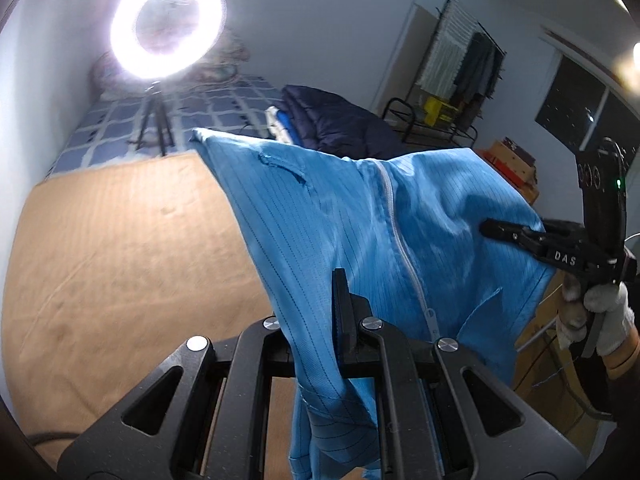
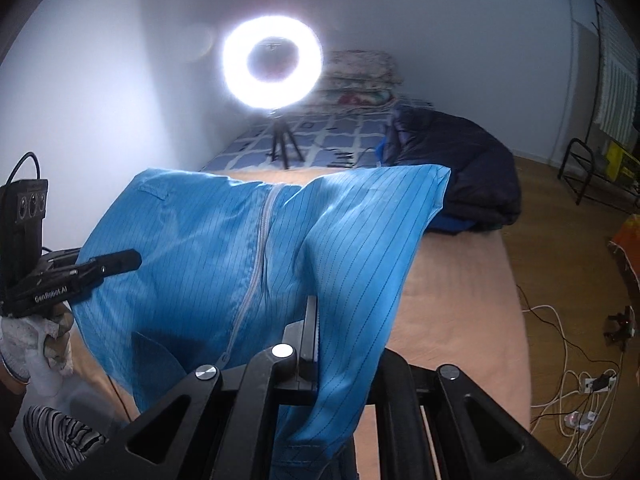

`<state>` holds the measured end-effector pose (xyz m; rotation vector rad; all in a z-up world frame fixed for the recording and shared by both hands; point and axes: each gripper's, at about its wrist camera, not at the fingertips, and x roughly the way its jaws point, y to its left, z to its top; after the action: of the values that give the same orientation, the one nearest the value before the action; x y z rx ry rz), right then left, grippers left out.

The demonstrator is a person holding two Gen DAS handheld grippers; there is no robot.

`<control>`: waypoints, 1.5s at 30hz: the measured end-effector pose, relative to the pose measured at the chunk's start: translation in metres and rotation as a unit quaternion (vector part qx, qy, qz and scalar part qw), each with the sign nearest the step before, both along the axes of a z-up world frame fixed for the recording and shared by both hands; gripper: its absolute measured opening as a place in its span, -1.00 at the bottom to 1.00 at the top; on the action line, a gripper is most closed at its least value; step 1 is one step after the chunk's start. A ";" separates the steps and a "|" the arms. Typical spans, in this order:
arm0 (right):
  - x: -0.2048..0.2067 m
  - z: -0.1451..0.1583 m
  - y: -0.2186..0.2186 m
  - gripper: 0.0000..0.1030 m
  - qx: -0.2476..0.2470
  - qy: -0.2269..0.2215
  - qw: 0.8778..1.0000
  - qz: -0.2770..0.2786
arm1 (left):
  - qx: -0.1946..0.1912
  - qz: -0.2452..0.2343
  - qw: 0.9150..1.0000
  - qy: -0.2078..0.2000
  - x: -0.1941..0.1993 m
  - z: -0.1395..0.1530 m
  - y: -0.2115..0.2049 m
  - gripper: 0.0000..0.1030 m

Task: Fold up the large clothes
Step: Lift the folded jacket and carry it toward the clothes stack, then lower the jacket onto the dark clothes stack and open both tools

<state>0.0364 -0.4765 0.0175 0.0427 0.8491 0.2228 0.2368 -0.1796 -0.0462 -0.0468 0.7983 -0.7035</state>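
Observation:
A large blue pinstriped garment (image 1: 320, 216) with a white zipper hangs in the air above the tan bed sheet (image 1: 120, 260). My left gripper (image 1: 339, 280) is shut on one edge of the cloth, which drapes down over its fingers. At the right of that view my right gripper (image 1: 489, 227), held by a white-gloved hand (image 1: 608, 316), pinches the opposite edge. In the right wrist view the garment (image 2: 192, 248) is spread between my right gripper (image 2: 312, 304), shut on a fold, and my left gripper (image 2: 134, 258) at the left.
A lit ring light on a tripod (image 2: 273, 62) stands on the bed's far end, beside a dark navy duvet (image 2: 464, 160) and stacked pillows (image 2: 360, 80). A clothes rack (image 1: 460, 60) and boxes (image 1: 512, 160) line the right side. Cables and a power strip (image 2: 576, 396) lie on the wooden floor.

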 end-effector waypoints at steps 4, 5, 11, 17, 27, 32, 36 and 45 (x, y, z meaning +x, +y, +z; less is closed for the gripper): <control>0.023 0.002 -0.026 -0.93 0.003 -0.002 1.000 -0.020 | -0.011 -0.019 1.000 0.002 0.027 -0.002 -0.031 -0.89; 0.027 0.002 -0.031 -0.93 0.002 -0.002 1.000 -0.023 | -0.014 -0.022 1.000 0.002 0.034 -0.003 -0.039 -0.89; 0.074 0.003 -0.069 -0.93 -0.007 -0.004 0.999 -0.046 | -0.032 -0.037 0.999 0.002 0.086 -0.004 -0.083 -0.89; 0.131 0.007 -0.107 -0.93 -0.019 -0.018 0.997 -0.067 | -0.045 -0.049 0.998 -0.014 0.152 0.003 -0.126 -0.89; 0.249 0.019 -0.153 -0.93 -0.045 -0.052 0.993 -0.095 | -0.047 -0.049 0.996 -0.053 0.258 0.023 -0.185 -0.89; 0.299 0.029 -0.180 -0.93 -0.054 -0.066 0.990 -0.114 | -0.050 -0.048 0.995 -0.070 0.301 0.035 -0.216 -0.89; 0.327 0.041 -0.195 -0.93 -0.056 -0.085 0.986 -0.131 | -0.068 -0.038 0.994 -0.076 0.330 0.045 -0.234 -0.89; 0.389 0.016 -0.208 -0.93 -0.081 -0.083 0.980 -0.162 | -0.031 -0.014 0.996 -0.077 0.368 0.016 -0.272 -0.89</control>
<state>0.4251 -0.6848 0.0332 0.0091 0.6796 -0.1485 0.6053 -0.4515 -0.0306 -0.0383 0.6311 -0.7493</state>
